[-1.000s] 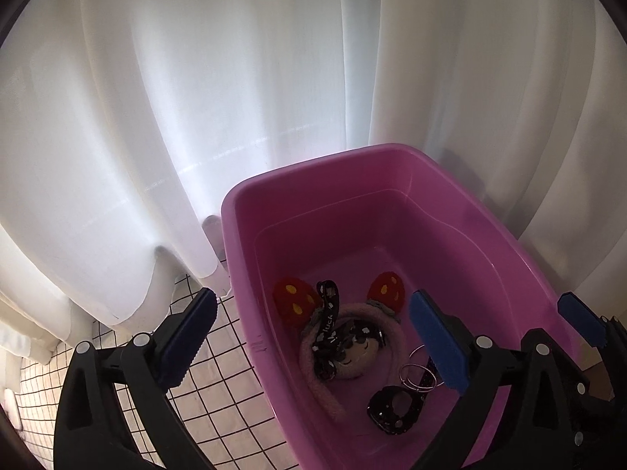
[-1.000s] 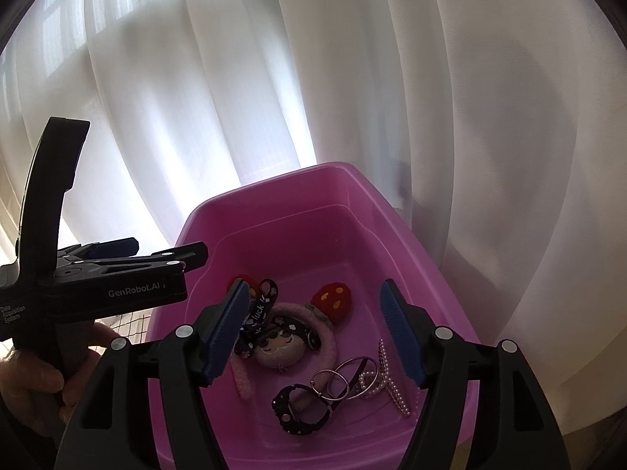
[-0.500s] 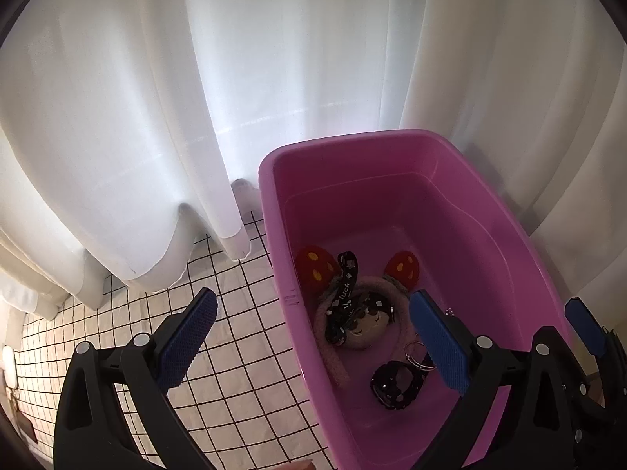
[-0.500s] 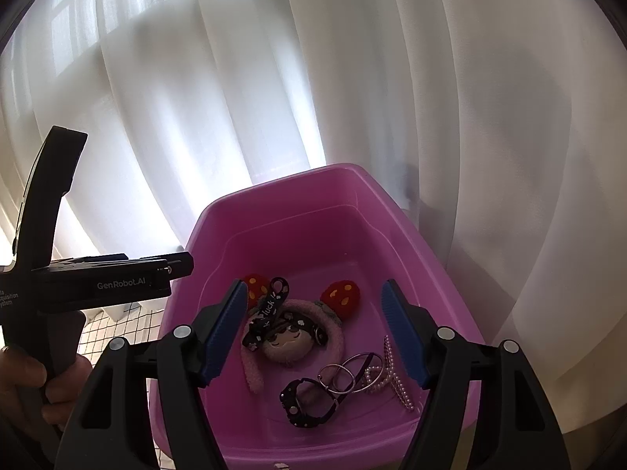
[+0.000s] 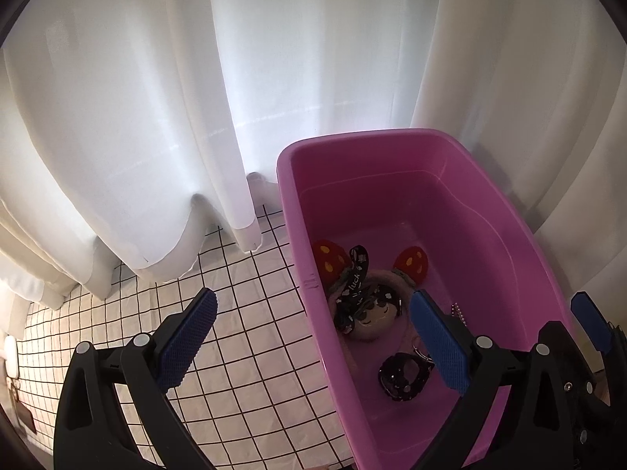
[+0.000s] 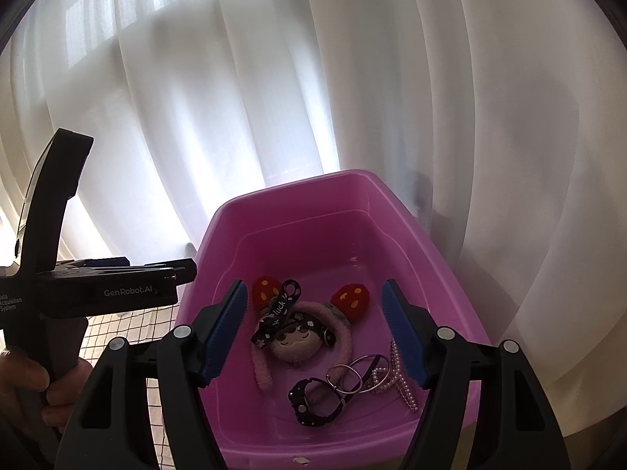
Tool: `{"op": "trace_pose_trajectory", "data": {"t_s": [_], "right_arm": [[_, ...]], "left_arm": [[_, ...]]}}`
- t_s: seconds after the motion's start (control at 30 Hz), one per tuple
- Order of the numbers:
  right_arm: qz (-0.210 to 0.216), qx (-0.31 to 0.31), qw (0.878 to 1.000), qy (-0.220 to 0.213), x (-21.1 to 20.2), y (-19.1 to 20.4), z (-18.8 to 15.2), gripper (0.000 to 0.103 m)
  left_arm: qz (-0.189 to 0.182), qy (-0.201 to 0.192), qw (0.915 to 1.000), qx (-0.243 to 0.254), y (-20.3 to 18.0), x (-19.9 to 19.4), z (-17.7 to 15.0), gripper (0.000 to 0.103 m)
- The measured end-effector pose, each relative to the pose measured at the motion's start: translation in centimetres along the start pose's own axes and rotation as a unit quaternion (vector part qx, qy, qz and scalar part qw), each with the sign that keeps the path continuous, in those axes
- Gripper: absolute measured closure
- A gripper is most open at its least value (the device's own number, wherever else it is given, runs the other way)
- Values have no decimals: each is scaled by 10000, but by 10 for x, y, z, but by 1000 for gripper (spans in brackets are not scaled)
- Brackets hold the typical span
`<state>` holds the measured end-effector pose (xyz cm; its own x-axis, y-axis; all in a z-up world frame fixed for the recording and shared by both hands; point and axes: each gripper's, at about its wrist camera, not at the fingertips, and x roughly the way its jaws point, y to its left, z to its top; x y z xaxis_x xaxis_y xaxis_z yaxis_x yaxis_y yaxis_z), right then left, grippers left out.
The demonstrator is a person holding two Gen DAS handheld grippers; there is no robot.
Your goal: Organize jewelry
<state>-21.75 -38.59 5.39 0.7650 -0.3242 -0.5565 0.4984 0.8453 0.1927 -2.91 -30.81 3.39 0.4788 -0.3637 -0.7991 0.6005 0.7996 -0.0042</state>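
A pink plastic bin (image 5: pixel 298 211) (image 6: pixel 427 250) stands on a white grid-patterned cloth (image 5: pixel 243 337). Inside lie a plush doll-face charm with red ears and a black "luck" strap (image 6: pixel 298 337) (image 5: pixel 370 309), a black dotted band (image 6: pixel 313 401) (image 5: pixel 403 376), metal rings (image 6: pixel 354 374) and a pearl clip (image 6: pixel 401 380). My left gripper (image 5: pixel 313 337) is open and empty, straddling the bin's left wall; it also shows at the left of the right wrist view (image 6: pixel 129 278). My right gripper (image 6: pixel 315 331) is open and empty above the bin's contents.
White curtains (image 5: pixel 156 98) (image 6: pixel 431 78) hang close behind and around the bin. The grid cloth spreads to the left of the bin. A small white object (image 5: pixel 9 350) sits at the far left edge.
The left gripper has moved left and back, so more grid cloth shows and the bin sits further right. The right gripper has drawn back slightly. Both stay open.
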Motion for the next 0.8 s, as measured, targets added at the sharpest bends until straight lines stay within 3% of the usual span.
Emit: {"op": "trace_pose_trajectory", "data": {"t_s": [0.8], "right_arm": [[14,-29,10000,-12,-3,2,-1,35]], "left_arm": [[56,-94,9999,-77,3,-8,-2,6]]}}
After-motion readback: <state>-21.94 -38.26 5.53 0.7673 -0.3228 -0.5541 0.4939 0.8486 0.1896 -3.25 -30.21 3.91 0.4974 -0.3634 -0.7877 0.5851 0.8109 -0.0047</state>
